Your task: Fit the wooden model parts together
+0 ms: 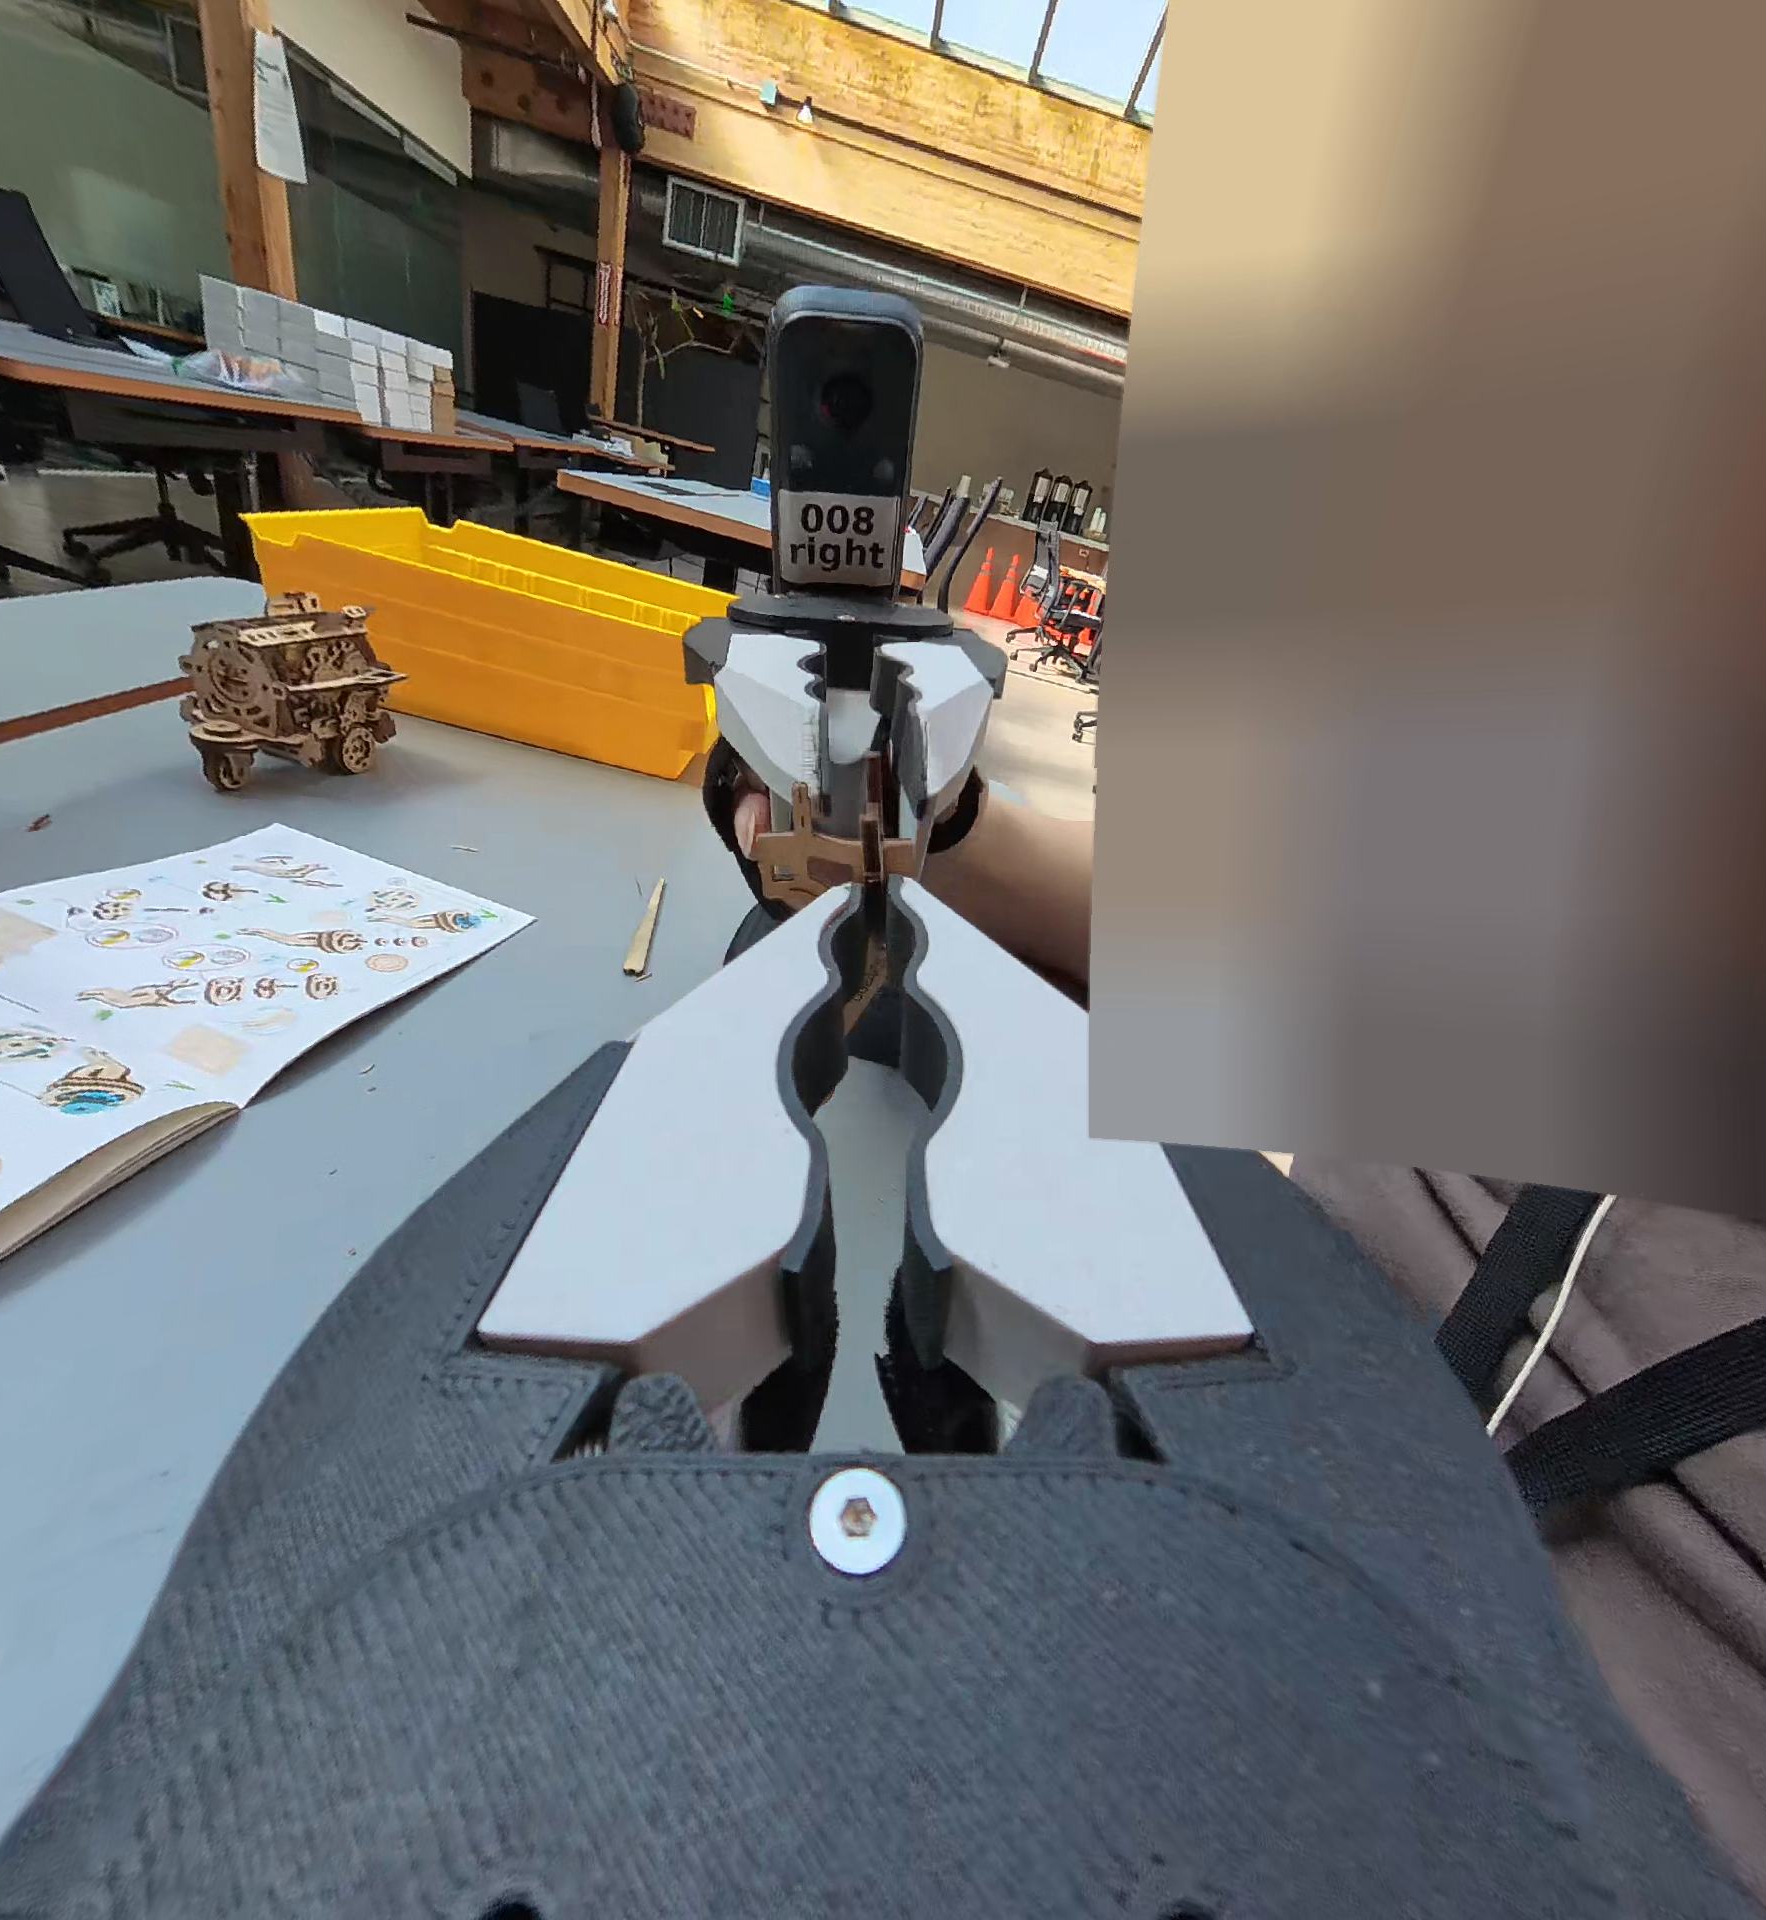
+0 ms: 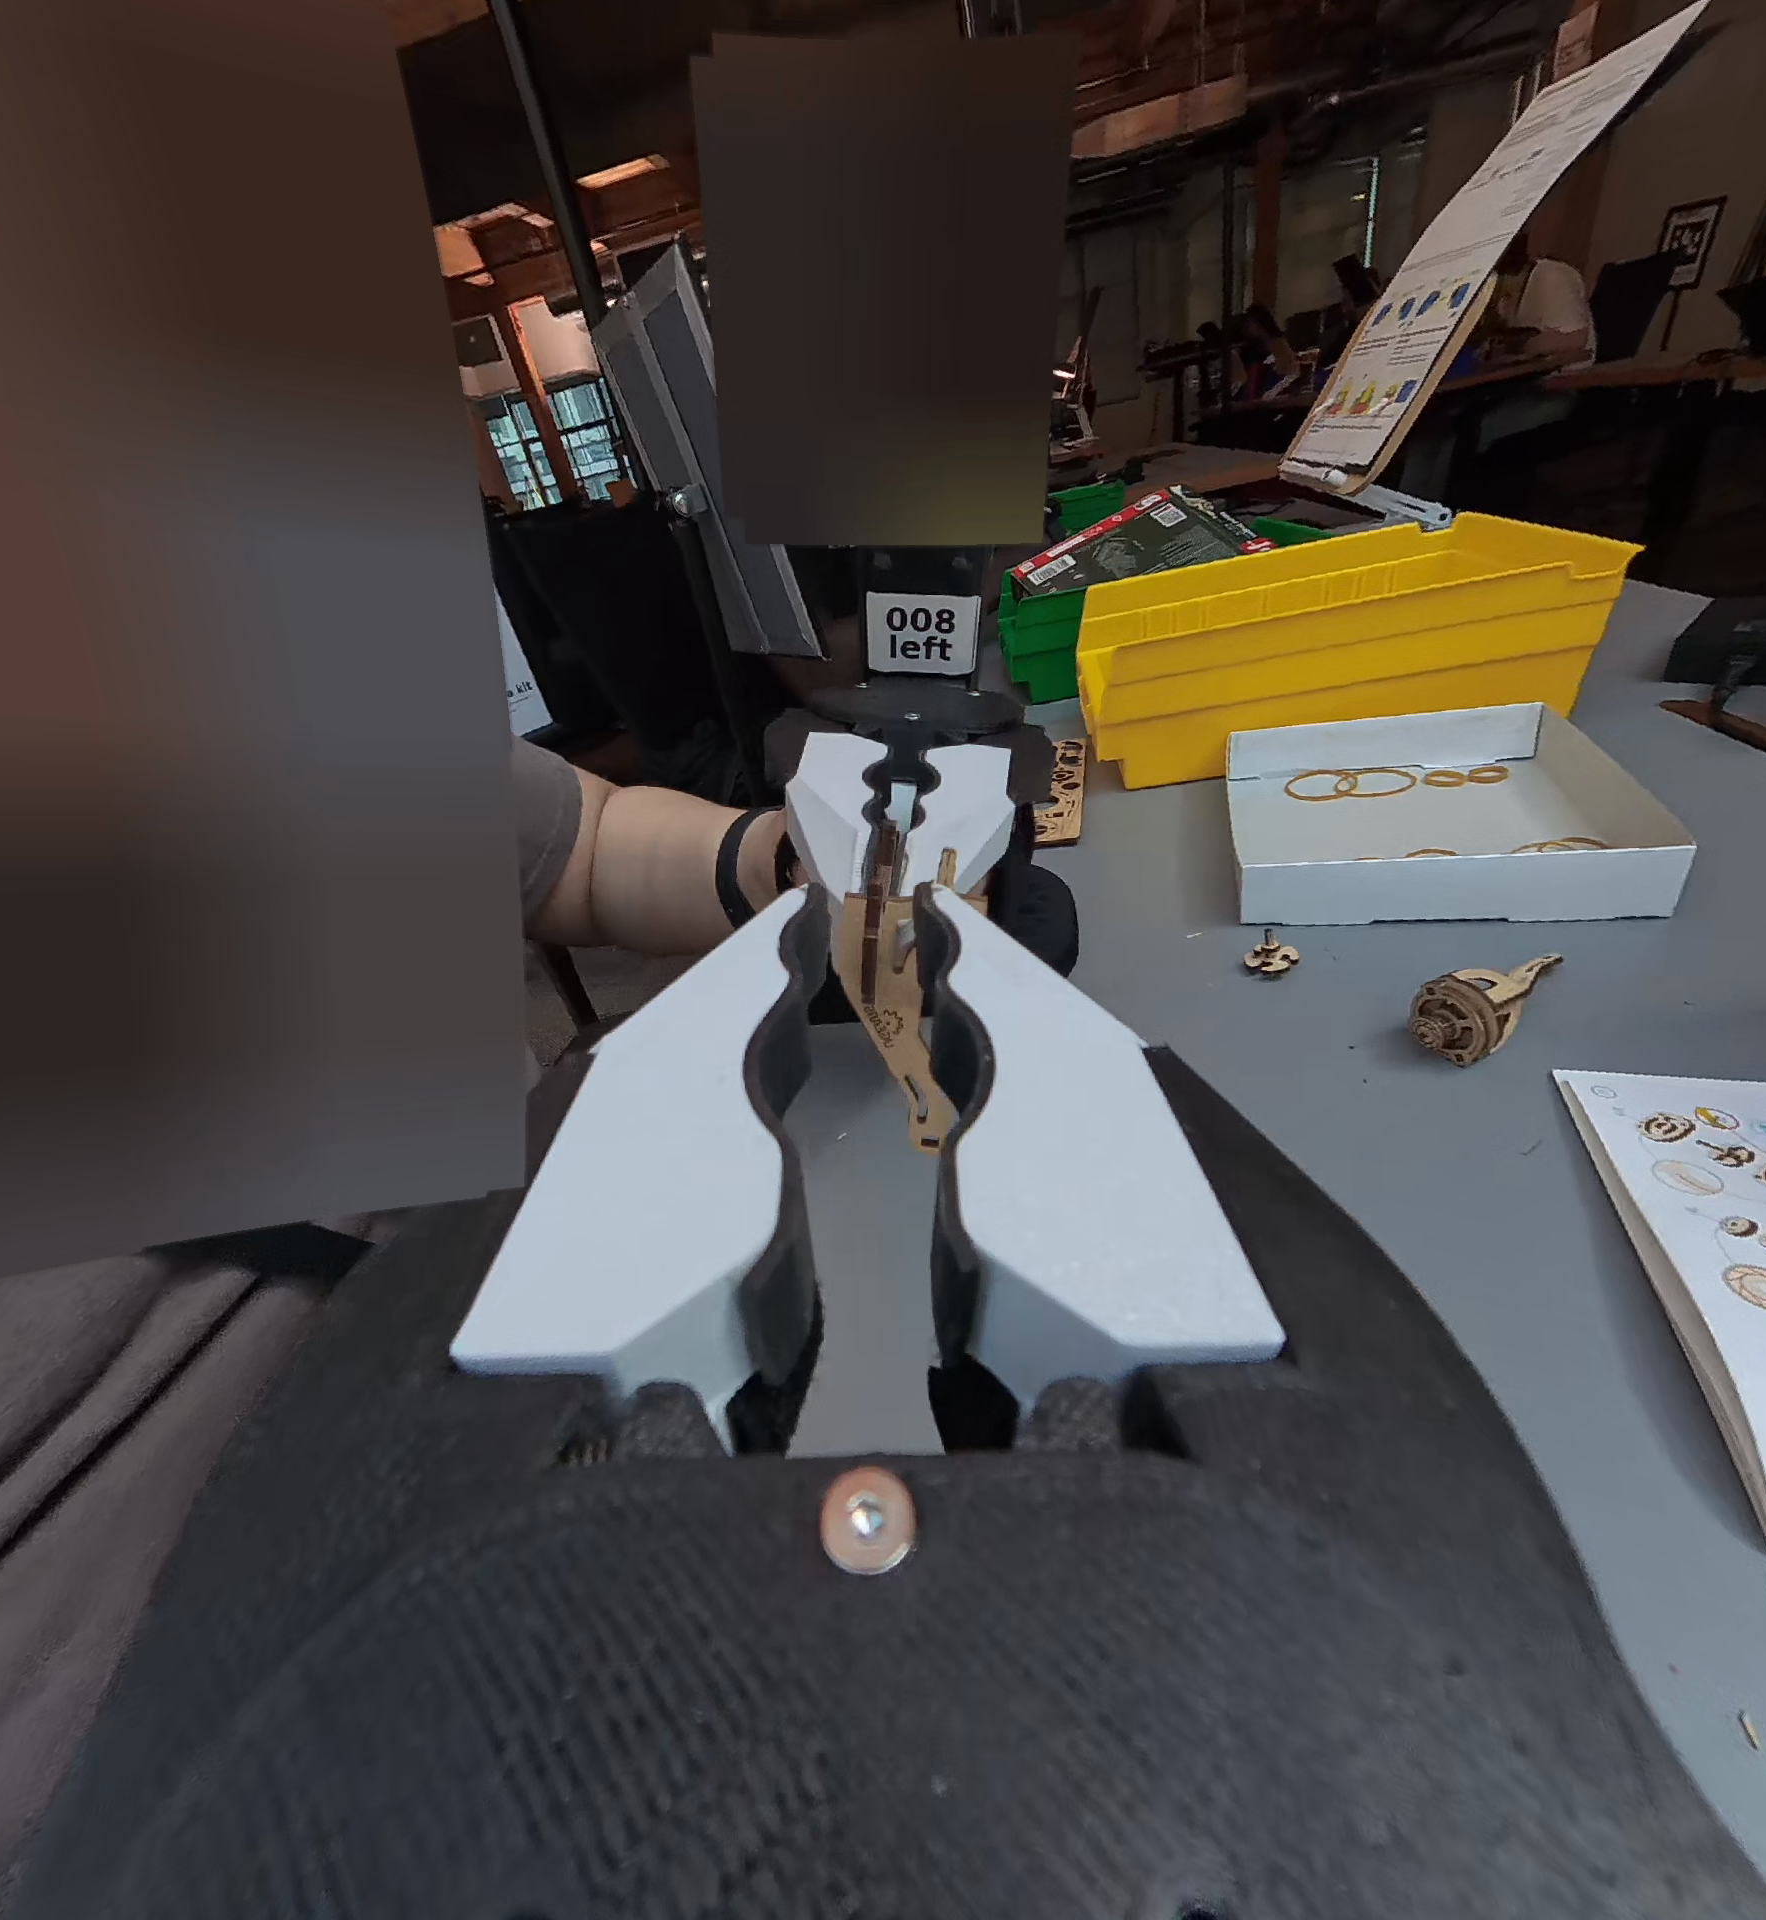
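Wooden model parts (image 2: pixel 894 997) meet in mid-air above the grey table (image 2: pixel 1378 1091), a flat piece pinched in each clenched gripper, left (image 1: pixel 871 914) and right (image 2: pixel 868 904), their joint seemingly half-seated with pressing home left.

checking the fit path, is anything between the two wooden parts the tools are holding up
Nothing visible. The left tool and right tool meet tip to tip above the table, and their flat wooden parts already touch, with no other object between them.

A flat, tan laser-cut wooden strip (image 2: pixel 894 1023) is meeting a notched wooden cross-piece (image 1: pixel 806 857) edge-on — both hanging above the grey table (image 2: pixel 1378 1143).
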Motion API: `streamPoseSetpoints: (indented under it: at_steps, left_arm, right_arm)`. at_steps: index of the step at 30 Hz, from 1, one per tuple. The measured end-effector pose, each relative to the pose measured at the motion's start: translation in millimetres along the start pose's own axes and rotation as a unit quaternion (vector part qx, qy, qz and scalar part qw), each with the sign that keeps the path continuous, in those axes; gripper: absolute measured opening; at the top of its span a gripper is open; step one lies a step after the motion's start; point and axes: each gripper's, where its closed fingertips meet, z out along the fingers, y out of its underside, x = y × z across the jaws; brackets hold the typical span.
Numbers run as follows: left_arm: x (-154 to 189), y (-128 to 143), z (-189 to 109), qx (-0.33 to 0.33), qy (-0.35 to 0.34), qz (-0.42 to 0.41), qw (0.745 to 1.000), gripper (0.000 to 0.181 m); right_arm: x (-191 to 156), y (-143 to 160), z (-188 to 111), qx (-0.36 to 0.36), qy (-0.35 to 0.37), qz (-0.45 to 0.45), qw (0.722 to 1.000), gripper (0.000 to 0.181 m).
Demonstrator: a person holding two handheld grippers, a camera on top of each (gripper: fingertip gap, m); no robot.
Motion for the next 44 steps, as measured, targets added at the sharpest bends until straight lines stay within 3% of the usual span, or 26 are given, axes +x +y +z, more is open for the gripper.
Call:
streamPoseSetpoints:
  at_steps: [1,9,21,44]
  left_arm:
    - [-4,3,2,-0.007,0.001,0.000,1.000,0.000]
    - [-38,19,8,-0.036,0.015,-0.029,0.999,0.000]
    - [-47,34,9,-0.026,0.027,-0.069,0.997,0.000]
    - [-44,39,10,-0.034,0.034,-0.062,0.997,0.000]
  right_arm:
    - [1,3,-1,-0.004,-0.006,0.010,1.000,0.015]
    - [37,20,-21,0.000,0.067,0.025,0.997,0.012]
    - [43,50,-14,-0.052,0.064,0.053,0.995,0.010]
    - [40,53,-13,-0.048,0.053,0.063,0.995,0.002]
